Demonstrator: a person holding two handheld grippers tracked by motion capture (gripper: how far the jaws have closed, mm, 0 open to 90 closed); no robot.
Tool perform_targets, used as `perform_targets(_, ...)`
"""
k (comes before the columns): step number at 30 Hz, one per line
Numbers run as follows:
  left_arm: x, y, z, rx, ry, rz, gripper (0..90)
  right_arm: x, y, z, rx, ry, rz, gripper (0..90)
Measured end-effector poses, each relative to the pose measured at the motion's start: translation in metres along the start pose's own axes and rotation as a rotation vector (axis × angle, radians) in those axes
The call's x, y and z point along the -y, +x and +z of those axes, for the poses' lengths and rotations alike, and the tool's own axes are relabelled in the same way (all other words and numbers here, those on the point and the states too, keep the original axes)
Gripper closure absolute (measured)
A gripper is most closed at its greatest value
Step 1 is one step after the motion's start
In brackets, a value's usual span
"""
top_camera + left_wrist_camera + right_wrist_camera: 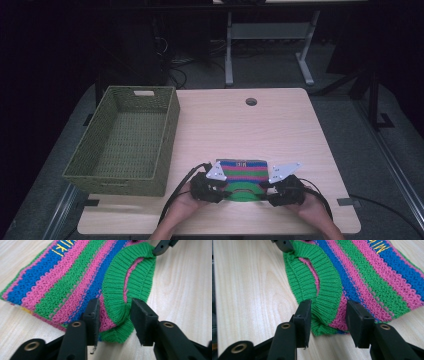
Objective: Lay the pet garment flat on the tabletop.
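Knitwear lay flat on the light wooden table (280,125), at its near edge, and you had brought one tool to each end of its green ribbed collar. The striped knitted sweater (243,179) was folded into a compact rectangle, which is probably why you approached it from the collar side: the ribbing gave a thick, doubled edge that a pair of jaws could bite without sliding off.

Your left tool (113,318) straddled the collar's corner, one jaw over the pink and blue stripes and the other beside the green rib. The jaws stood apart around the fabric; I could not tell from the left gripper view whether the pads were actually pressing on it. Your right tool (328,321) sat the same way at the opposite corner, jaws spread around the ribbing and the first pink stripe, and again a firm pinch was not evident. Holding both corners at once would keep the fold from opening when lifted.

The sweater showed bands of green, pink and blue in a loose, bumpy stitch, with yellow lettering (60,246) on a blue band at the far end. The woven green basket (127,142) stood well apart, at the table's left side.
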State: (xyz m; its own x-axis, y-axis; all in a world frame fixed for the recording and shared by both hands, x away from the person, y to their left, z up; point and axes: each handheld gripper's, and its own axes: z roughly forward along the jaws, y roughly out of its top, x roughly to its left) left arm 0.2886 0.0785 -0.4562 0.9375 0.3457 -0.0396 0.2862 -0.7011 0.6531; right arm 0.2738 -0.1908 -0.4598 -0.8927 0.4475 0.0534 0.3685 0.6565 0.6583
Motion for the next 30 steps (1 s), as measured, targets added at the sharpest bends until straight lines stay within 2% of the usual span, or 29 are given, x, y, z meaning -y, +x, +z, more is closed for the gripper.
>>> perform_targets(3, 0.000, -0.001, 0.001, -0.015, -0.007, -0.012, 63.1, 0.000, 0.001, 0.000, 0.038, 0.007, -0.025, 62.6)
perform_targets(8, 0.000, 0.002, -0.001, -0.014, -0.001, -0.026, 68.4, -0.001, 0.000, -0.001, 0.033, 0.000, 0.022, 72.9)
perform_targets(11, 0.000, 0.001, 0.000, -0.012, 0.001, -0.026, 70.4, -0.001, -0.002, -0.001, 0.022, -0.006, 0.038, 77.6)
perform_targets(13, 0.000, 0.001, 0.000, -0.012, -0.009, -0.042, 71.8, -0.001, -0.002, -0.001, 0.025, -0.010, 0.040, 81.3)
perform_targets(18, 0.000, 0.003, -0.003, -0.001, -0.016, -0.056, 80.2, -0.001, -0.002, -0.003, 0.014, -0.012, 0.047, 83.1)
perform_targets(22, -0.001, 0.003, -0.005, 0.004, -0.019, -0.056, 82.4, -0.001, -0.003, -0.004, -0.005, -0.023, 0.058, 83.5)
perform_targets(26, 0.000, 0.004, -0.007, 0.029, -0.048, -0.084, 83.2, -0.001, -0.003, -0.006, -0.015, -0.029, 0.059, 83.5)
perform_targets(30, 0.001, 0.004, -0.009, 0.038, -0.061, -0.091, 84.4, 0.000, -0.004, -0.009, -0.025, -0.045, 0.070, 83.7)
